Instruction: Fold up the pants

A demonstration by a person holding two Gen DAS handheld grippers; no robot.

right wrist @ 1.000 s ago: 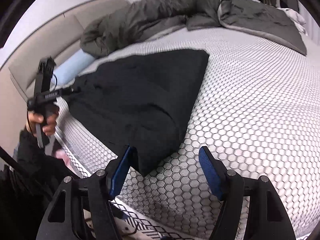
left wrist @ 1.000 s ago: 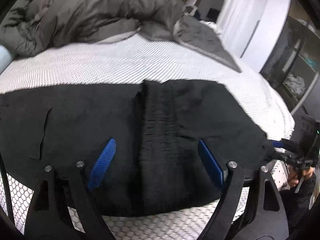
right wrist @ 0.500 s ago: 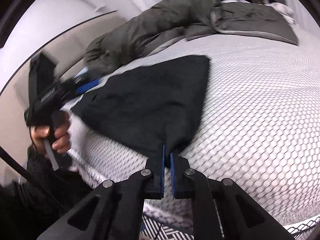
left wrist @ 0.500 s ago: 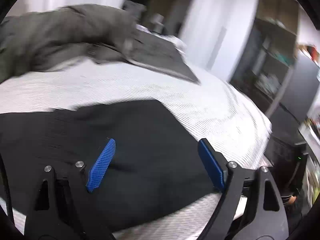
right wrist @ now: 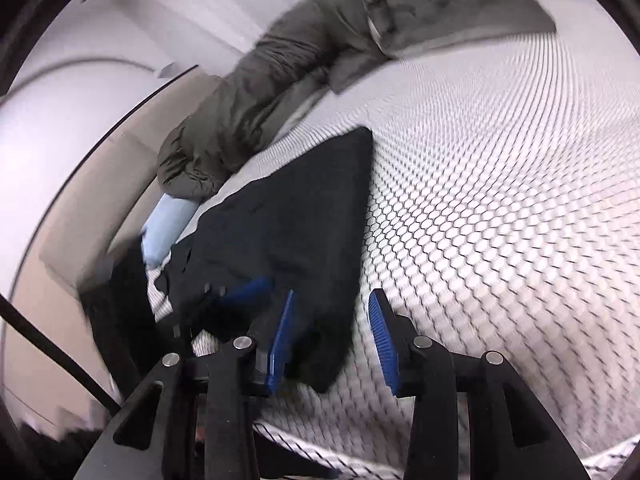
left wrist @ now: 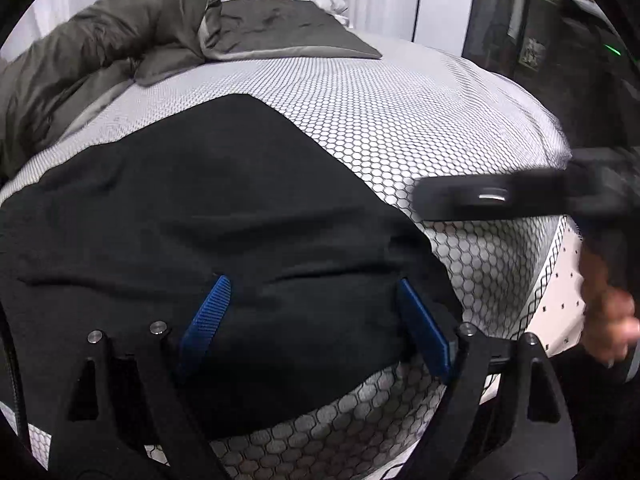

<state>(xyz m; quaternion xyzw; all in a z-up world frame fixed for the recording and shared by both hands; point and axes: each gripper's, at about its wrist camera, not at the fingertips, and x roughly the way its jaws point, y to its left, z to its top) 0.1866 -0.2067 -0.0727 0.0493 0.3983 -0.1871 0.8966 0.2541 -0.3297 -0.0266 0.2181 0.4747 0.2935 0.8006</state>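
Note:
The black pants [left wrist: 208, 216] lie flat on the bed's hexagon-patterned white sheet [left wrist: 420, 120]. My left gripper [left wrist: 316, 320] is open, its blue pads just above the near hem of the pants. In the right wrist view the pants [right wrist: 304, 220] run away toward the headboard. My right gripper [right wrist: 332, 332] is open, and the pants' near corner lies between its fingers. The right gripper shows blurred in the left wrist view [left wrist: 500, 200], held by a hand. The left gripper [right wrist: 240, 292] shows blurred in the right wrist view.
A grey duvet [left wrist: 120, 52] is bunched at the far side of the bed, also in the right wrist view [right wrist: 280, 80]. A light blue pillow [right wrist: 168, 232] lies by the beige headboard [right wrist: 80, 184]. The bed edge [left wrist: 556, 264] drops off at the right.
My right gripper closed on the pants' corner half a second ago and has now opened. My left gripper swung right along the pants and stayed open. The right wrist view is blurred by motion.

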